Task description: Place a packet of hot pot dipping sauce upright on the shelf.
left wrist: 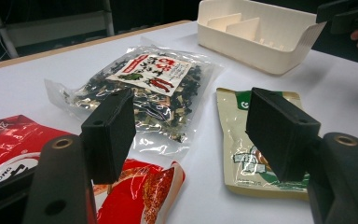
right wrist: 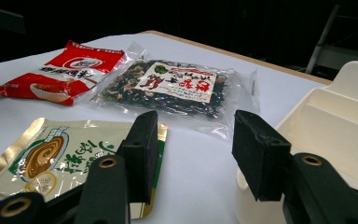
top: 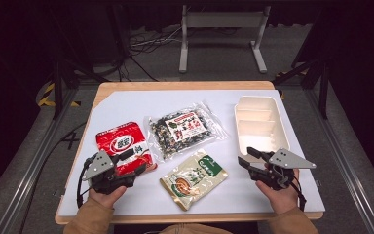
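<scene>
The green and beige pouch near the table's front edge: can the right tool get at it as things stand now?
Probably yes. The right tool is open and empty, and the green and beige pouch lies flat beside it with bare white table between them. The divided tray sits farther back, out of the way.

The red snack bag (left wrist: 9,149) at the near left carries white lettering of which only "ONG" can be made out at its edge in the left gripper view. The beige-and-green pouch (left wrist: 251,154) near the middle shows a white "G" on its green band. The clear bag of dried mix (left wrist: 144,88) farther off bears a white label with red characters too blurred to read.
</scene>
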